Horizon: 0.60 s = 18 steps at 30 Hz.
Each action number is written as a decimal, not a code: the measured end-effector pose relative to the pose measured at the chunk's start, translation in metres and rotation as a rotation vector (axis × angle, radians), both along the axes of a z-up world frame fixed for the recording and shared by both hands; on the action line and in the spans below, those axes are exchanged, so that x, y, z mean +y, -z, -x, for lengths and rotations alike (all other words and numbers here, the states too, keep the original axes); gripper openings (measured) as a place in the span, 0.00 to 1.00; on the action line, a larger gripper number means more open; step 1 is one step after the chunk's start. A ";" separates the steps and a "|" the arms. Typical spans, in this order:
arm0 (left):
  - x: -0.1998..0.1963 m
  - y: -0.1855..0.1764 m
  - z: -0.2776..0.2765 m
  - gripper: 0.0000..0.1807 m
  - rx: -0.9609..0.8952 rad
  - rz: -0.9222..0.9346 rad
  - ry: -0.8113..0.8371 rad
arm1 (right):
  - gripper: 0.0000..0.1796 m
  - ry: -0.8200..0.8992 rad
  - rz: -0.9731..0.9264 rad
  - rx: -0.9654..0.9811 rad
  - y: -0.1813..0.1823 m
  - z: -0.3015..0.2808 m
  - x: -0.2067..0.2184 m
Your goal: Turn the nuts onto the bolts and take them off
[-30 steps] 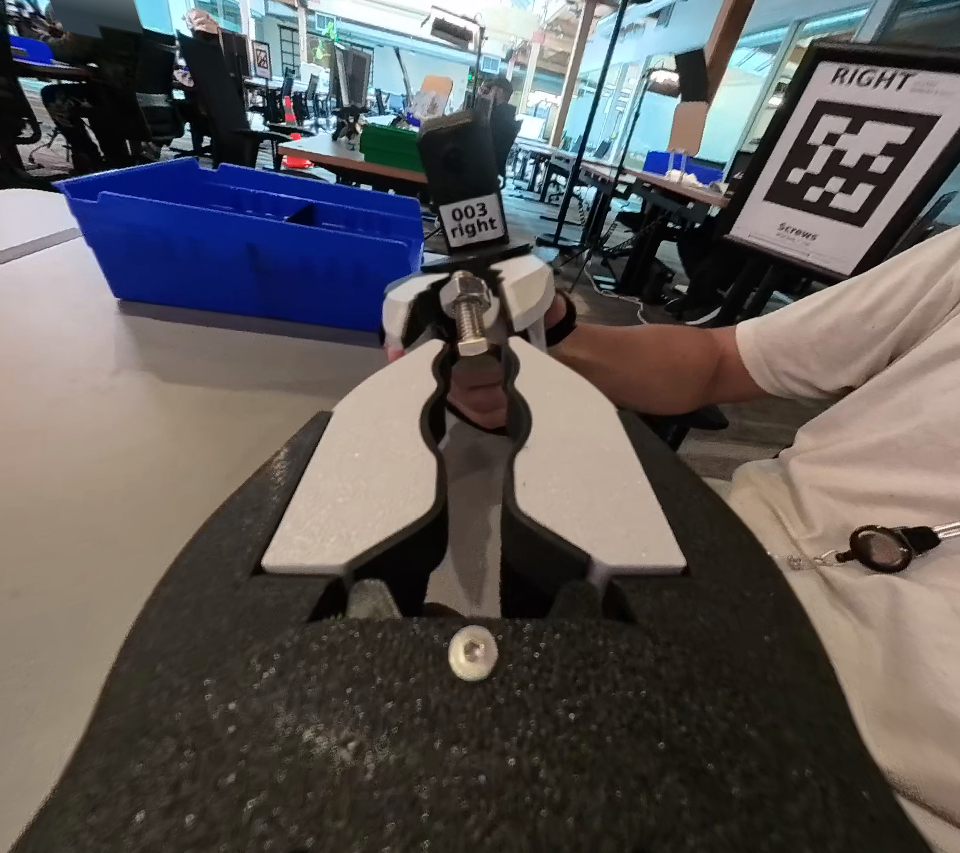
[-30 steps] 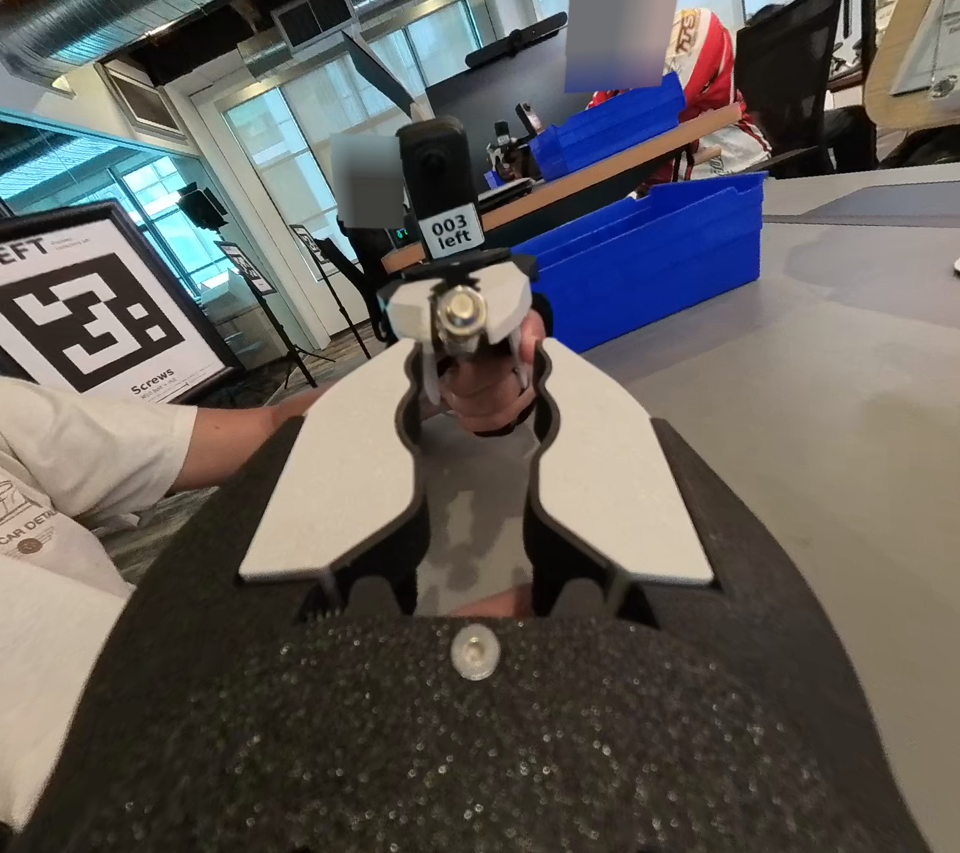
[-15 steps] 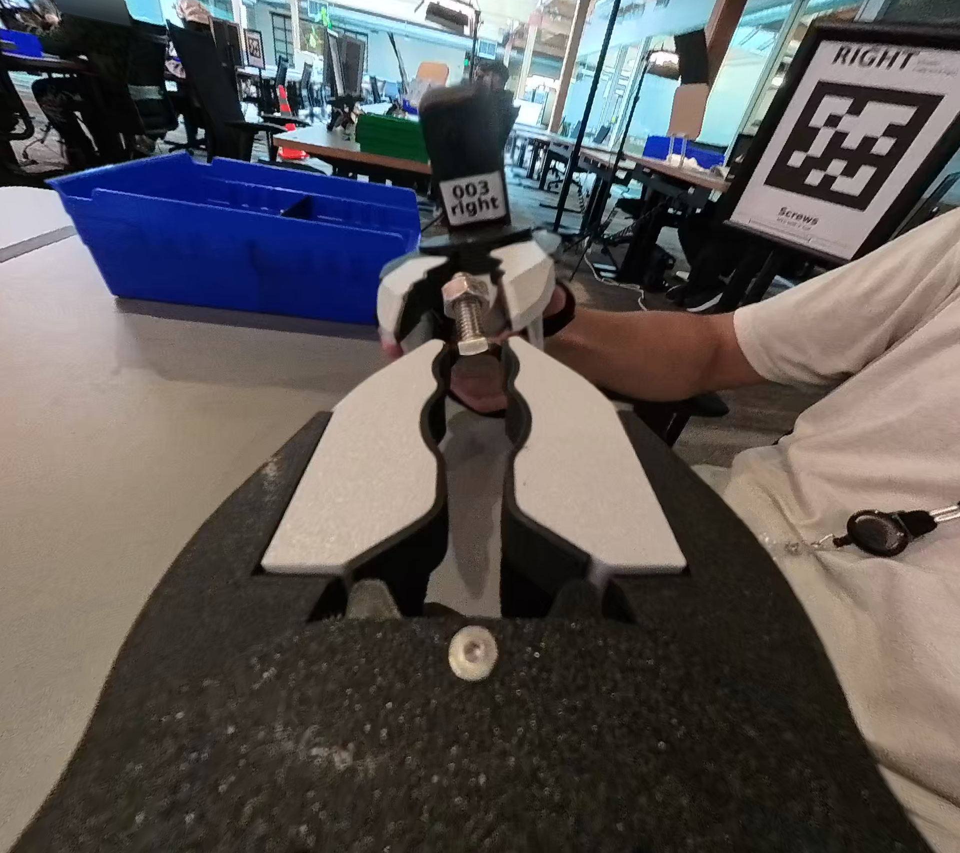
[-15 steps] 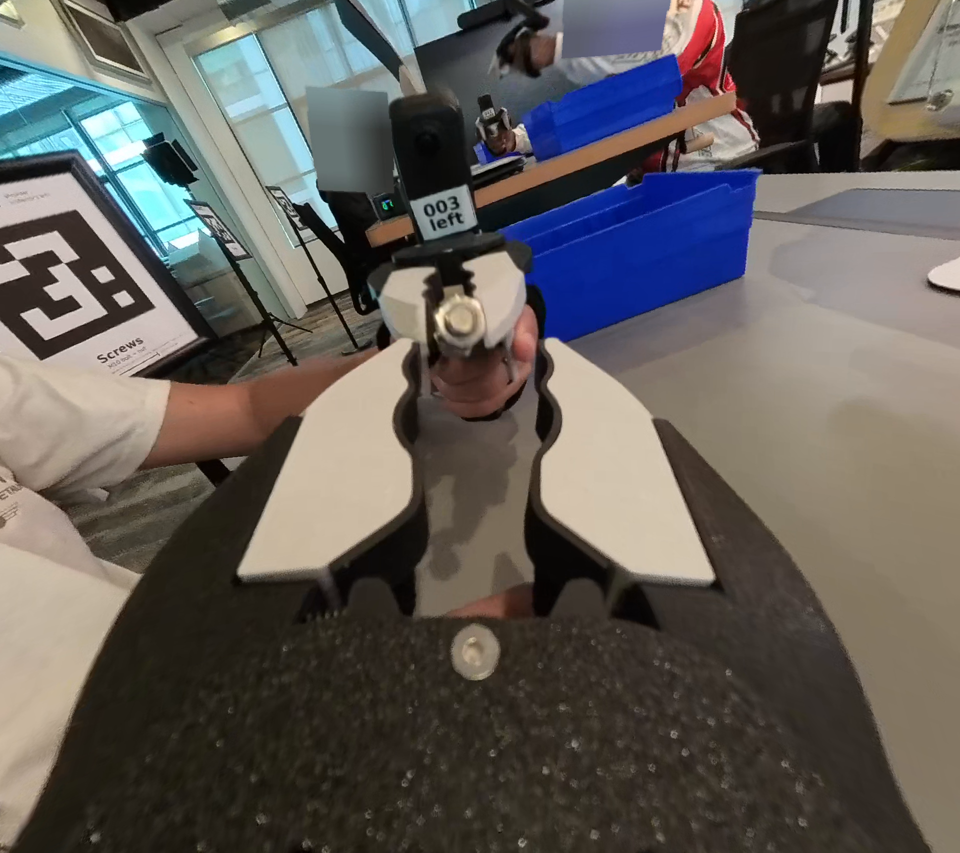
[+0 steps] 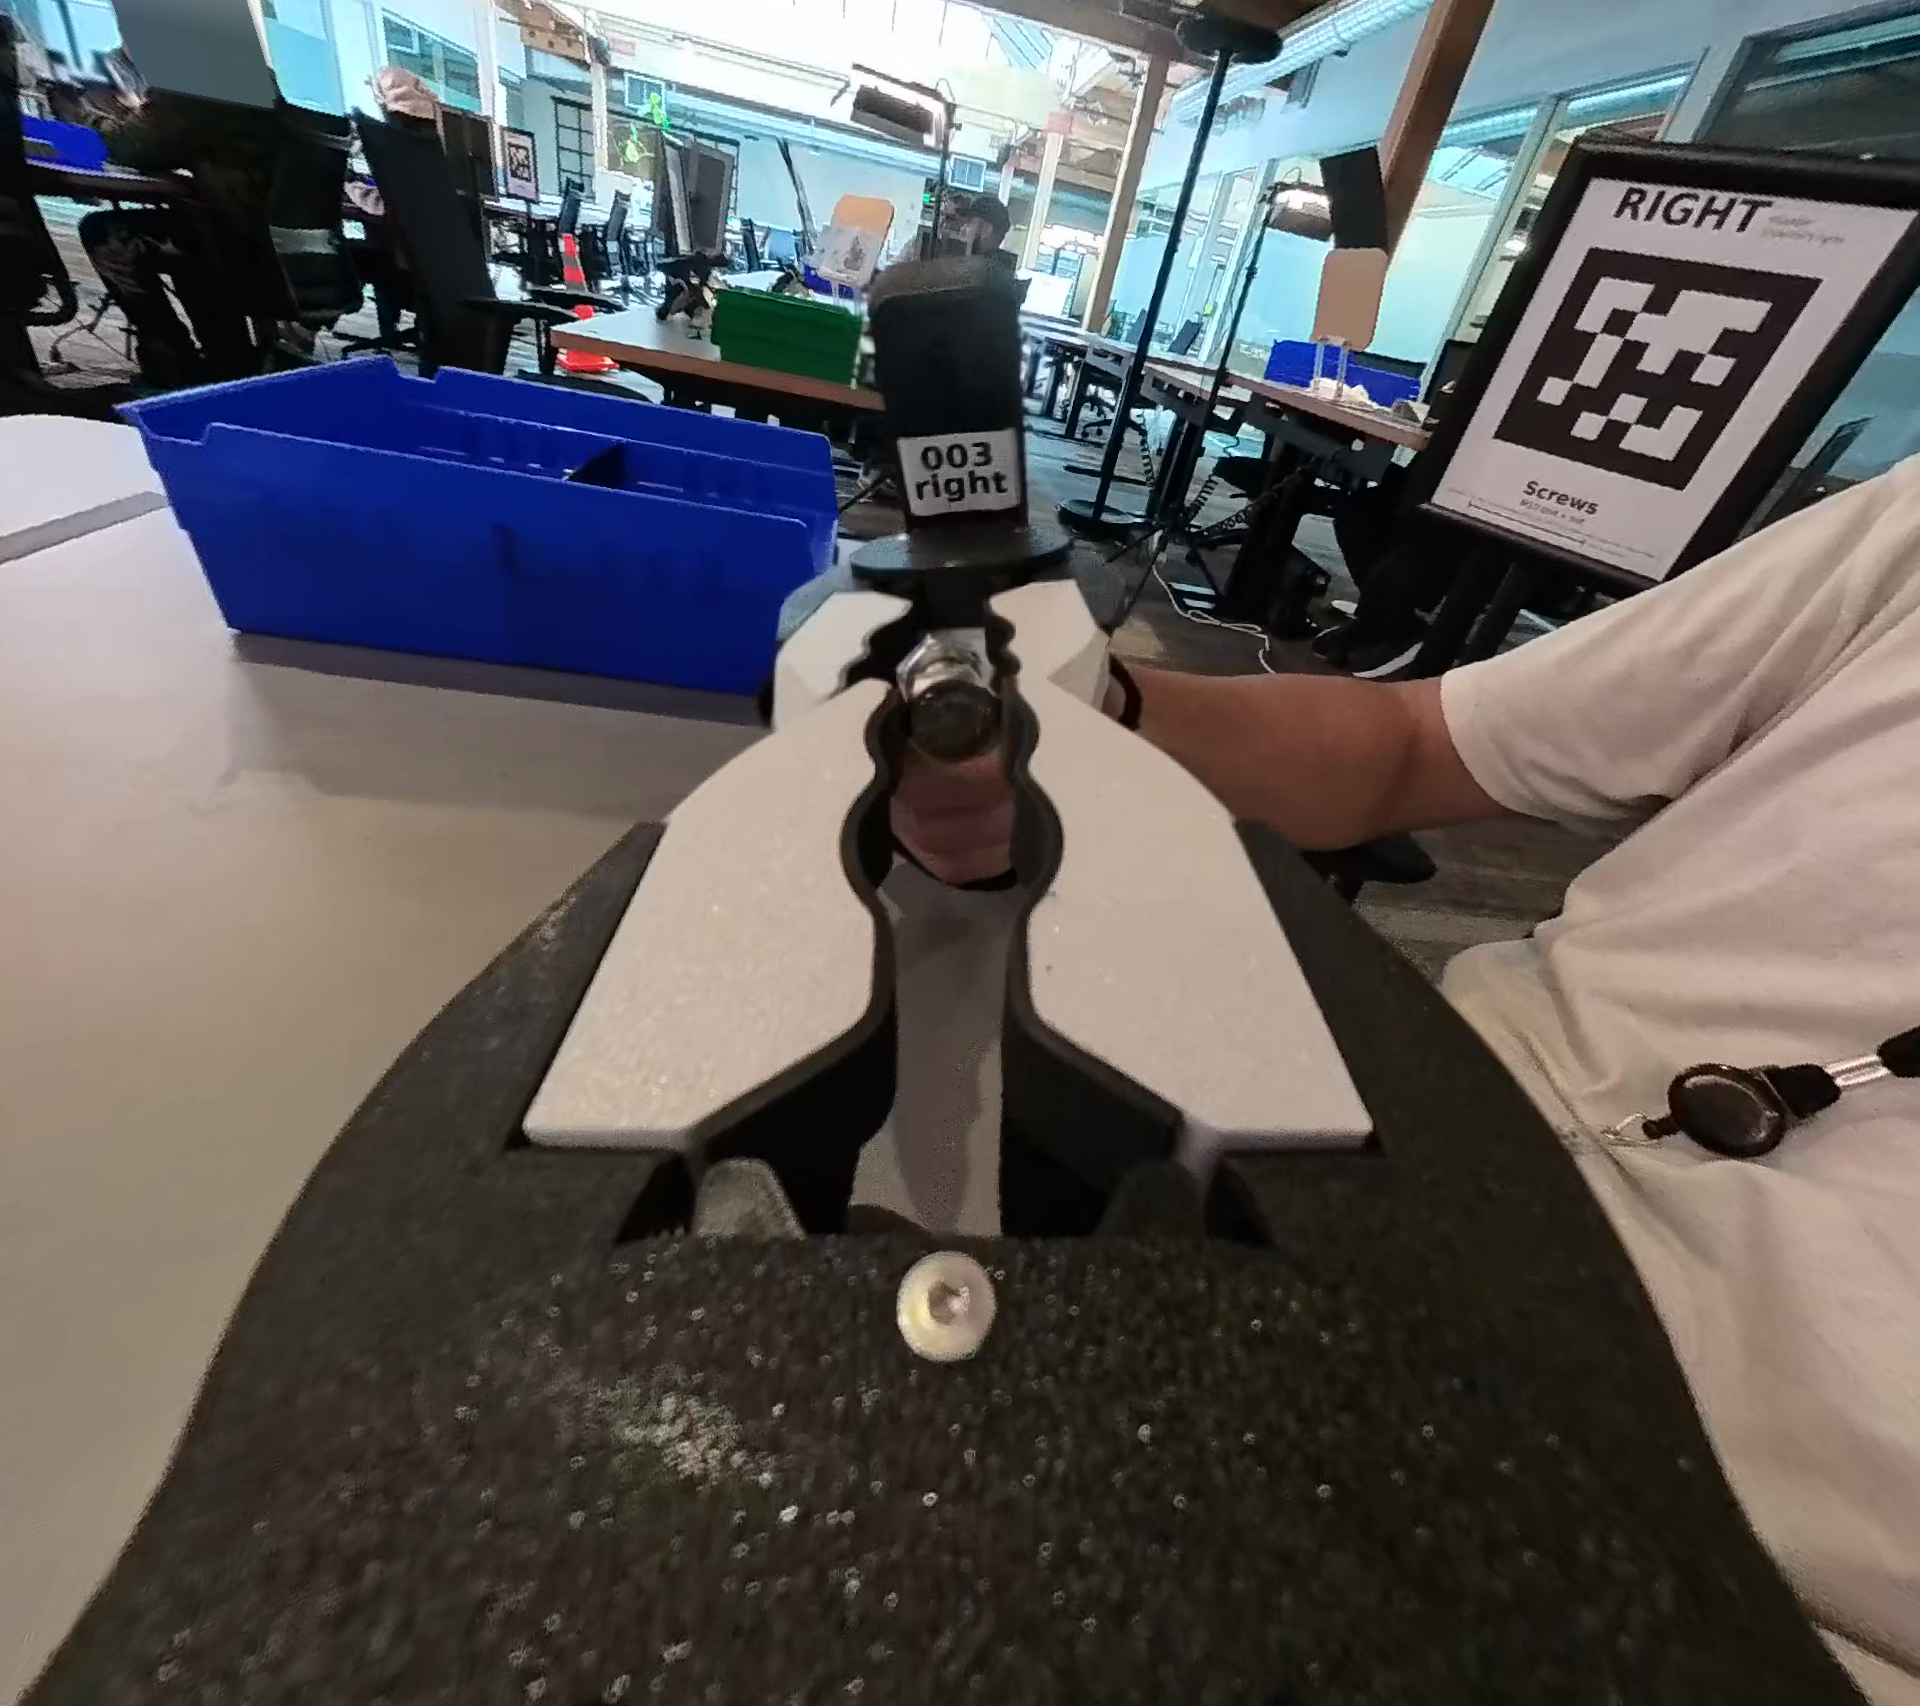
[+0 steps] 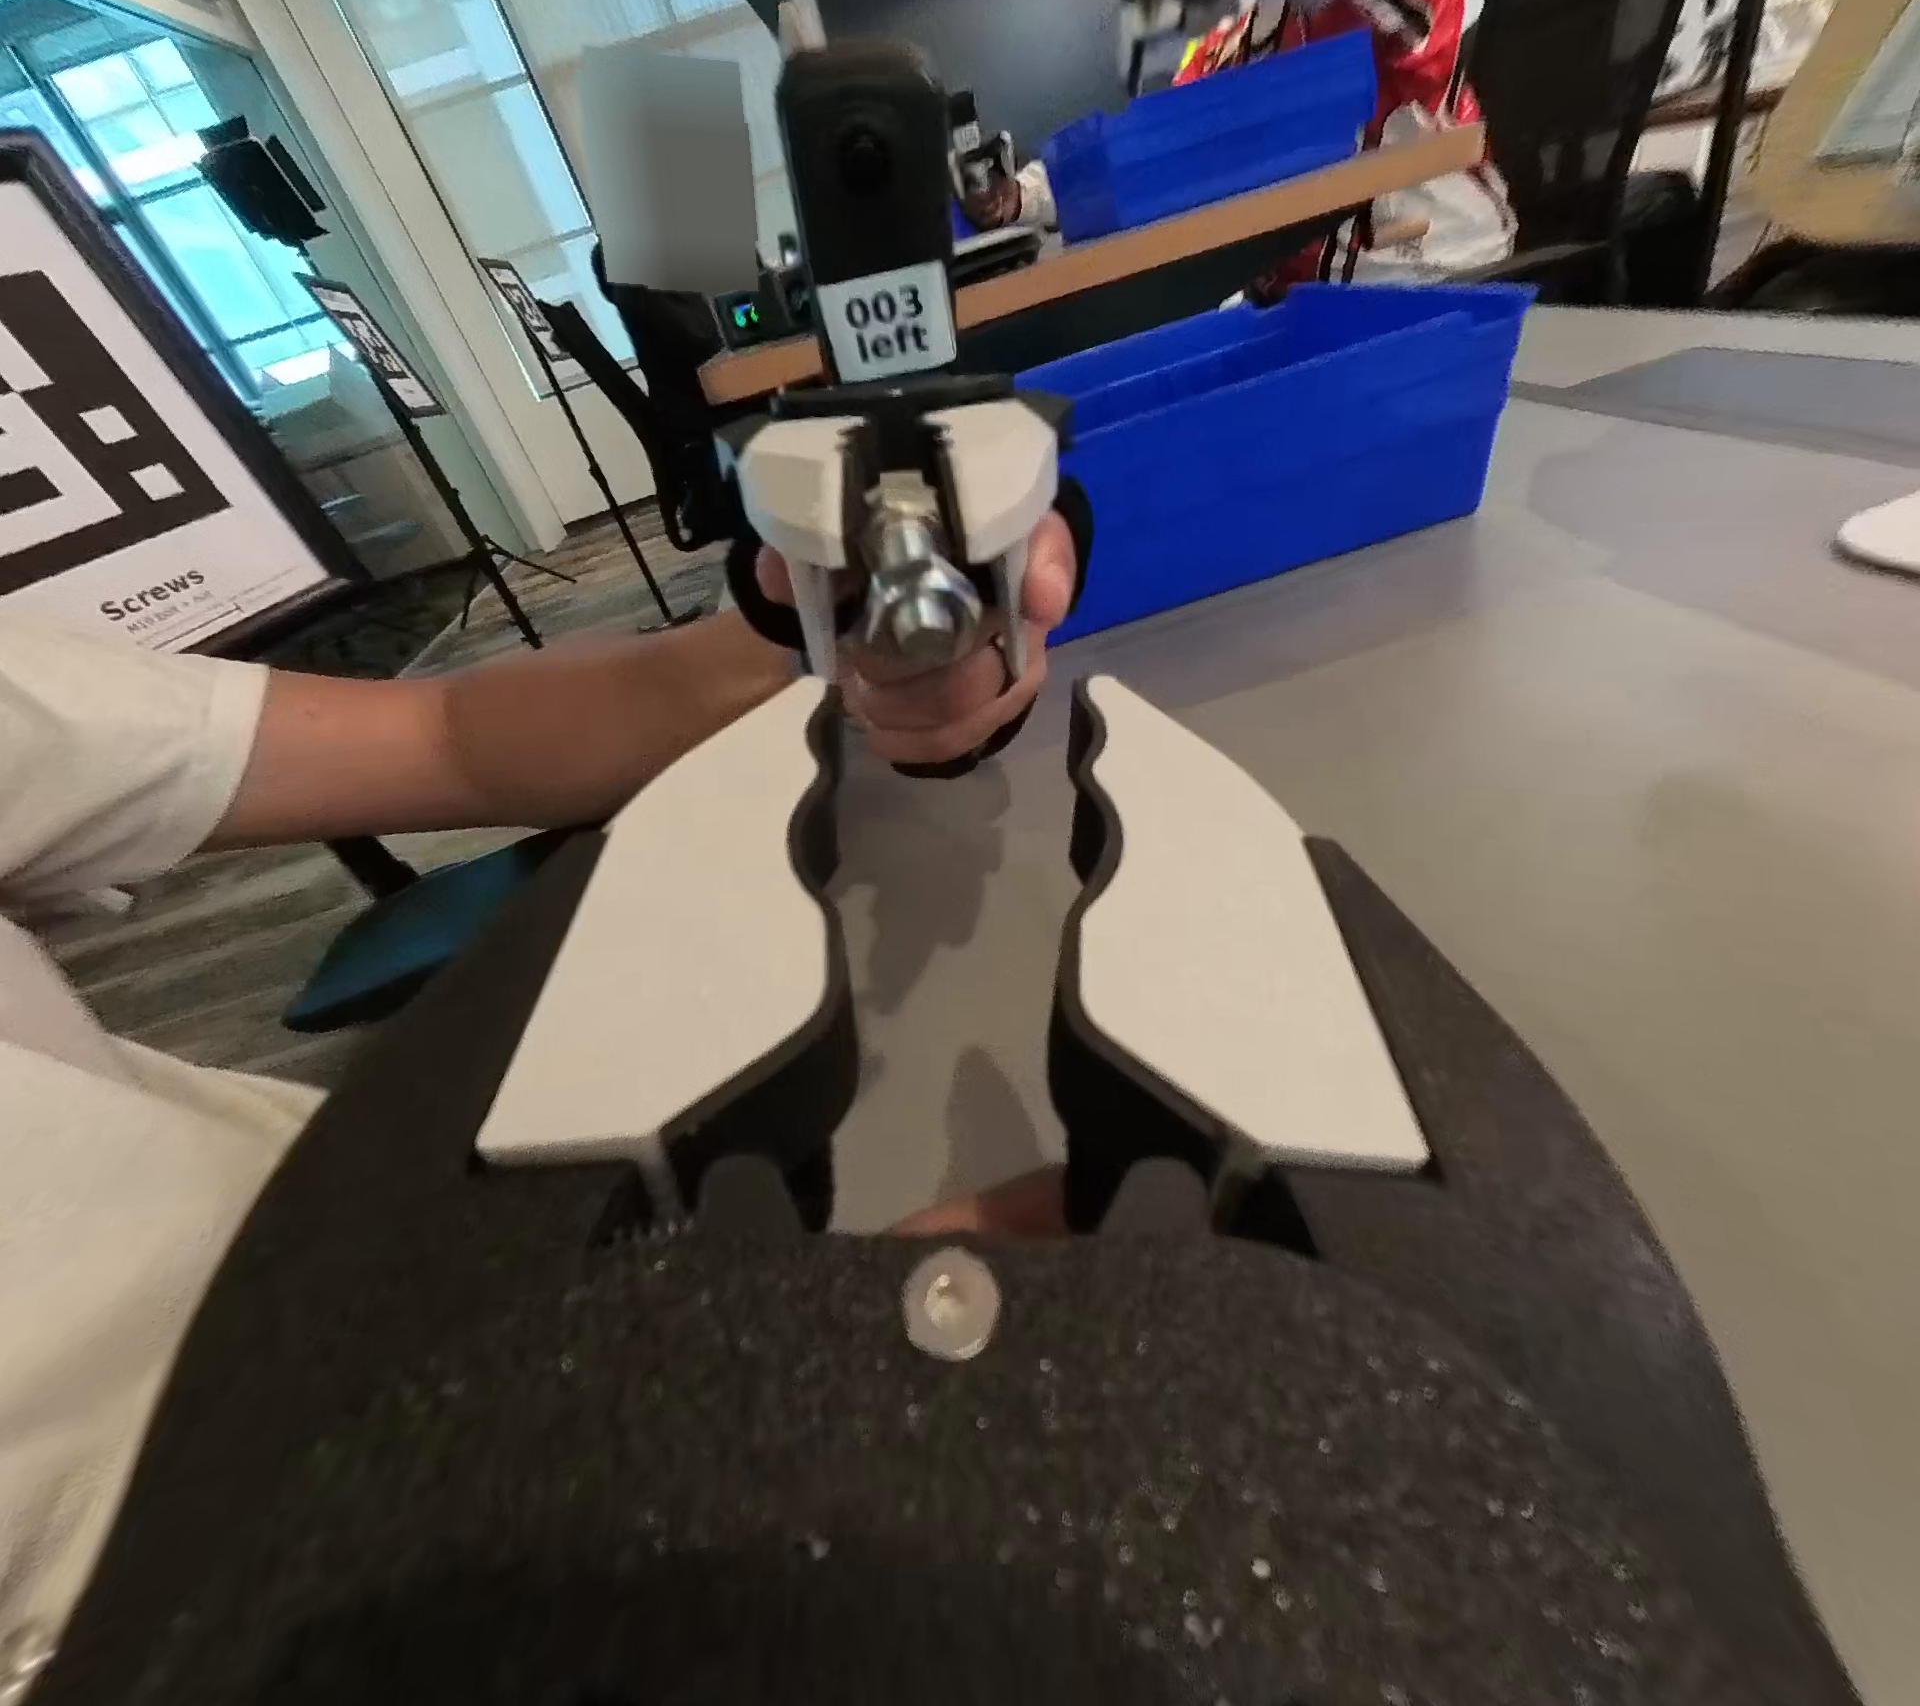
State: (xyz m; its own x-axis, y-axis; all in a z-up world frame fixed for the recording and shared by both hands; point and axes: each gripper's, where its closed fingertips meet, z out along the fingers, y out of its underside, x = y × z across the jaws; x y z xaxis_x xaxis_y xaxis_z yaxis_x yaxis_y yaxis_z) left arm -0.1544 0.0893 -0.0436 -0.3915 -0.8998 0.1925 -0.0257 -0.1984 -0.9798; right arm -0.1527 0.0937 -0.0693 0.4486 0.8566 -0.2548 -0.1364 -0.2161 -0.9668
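Note:
My left gripper (image 5: pixel 951 721) is shut on a steel bolt (image 5: pixel 951 721) and holds it in the air above the table edge. In the right wrist view the left gripper (image 6: pixel 902 513) faces the camera, and the bolt (image 6: pixel 896 544) sticks out of it with a hex nut (image 6: pixel 920 607) on its free end. My right gripper (image 6: pixel 951 721) is open and empty. Its fingertips are just short of the nut and do not touch it. In the left wrist view the right gripper (image 5: pixel 945 648) shows straight ahead, with the nut (image 5: pixel 940 669) between its spread fingers.
A blue plastic bin (image 5: pixel 499 555) stands on the grey table (image 5: pixel 260 877) behind the grippers; it also shows in the right wrist view (image 6: pixel 1278 451). A framed marker sign (image 5: pixel 1652 378) stands at the right. A person's forearm (image 5: pixel 1299 752) reaches in. A white object (image 6: pixel 1881 534) lies at the far right. The grippers are tip to tip, or close to it. My right gripper's tips are some 35 centimetres from the white object (image 6: pixel 1881 534).
My right gripper has opened, let go of the nut and drawn back a little. My left gripper still holds the bolt, with the nut left on it.

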 end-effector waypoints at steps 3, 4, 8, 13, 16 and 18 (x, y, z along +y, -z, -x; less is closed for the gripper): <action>-0.001 0.000 0.000 0.10 0.000 0.014 0.011 | 0.21 0.057 -0.089 -0.040 -0.010 -0.002 0.000; 0.000 0.001 0.000 0.10 0.004 0.010 0.008 | 0.22 0.041 -0.090 -0.049 -0.011 0.000 -0.003; 0.002 0.006 -0.003 0.10 0.025 -0.005 -0.007 | 0.21 -0.031 -0.162 0.049 -0.033 0.002 -0.021; -0.001 0.000 0.000 0.10 -0.004 0.011 0.017 | 0.24 -0.002 -0.051 0.033 -0.015 -0.003 -0.007; -0.001 -0.002 0.001 0.10 -0.012 0.018 0.021 | 0.26 -0.102 0.037 0.062 -0.003 0.009 -0.012; 0.000 0.000 0.001 0.10 -0.003 0.008 0.016 | 0.27 -0.122 0.019 0.097 -0.013 0.013 -0.016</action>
State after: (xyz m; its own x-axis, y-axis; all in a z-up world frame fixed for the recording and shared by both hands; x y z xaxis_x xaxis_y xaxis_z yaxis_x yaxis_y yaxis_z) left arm -0.1553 0.0890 -0.0439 -0.4062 -0.8919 0.1988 -0.0263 -0.2060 -0.9782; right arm -0.1657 0.0773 -0.0562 0.3138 0.8981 -0.3082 -0.2006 -0.2546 -0.9460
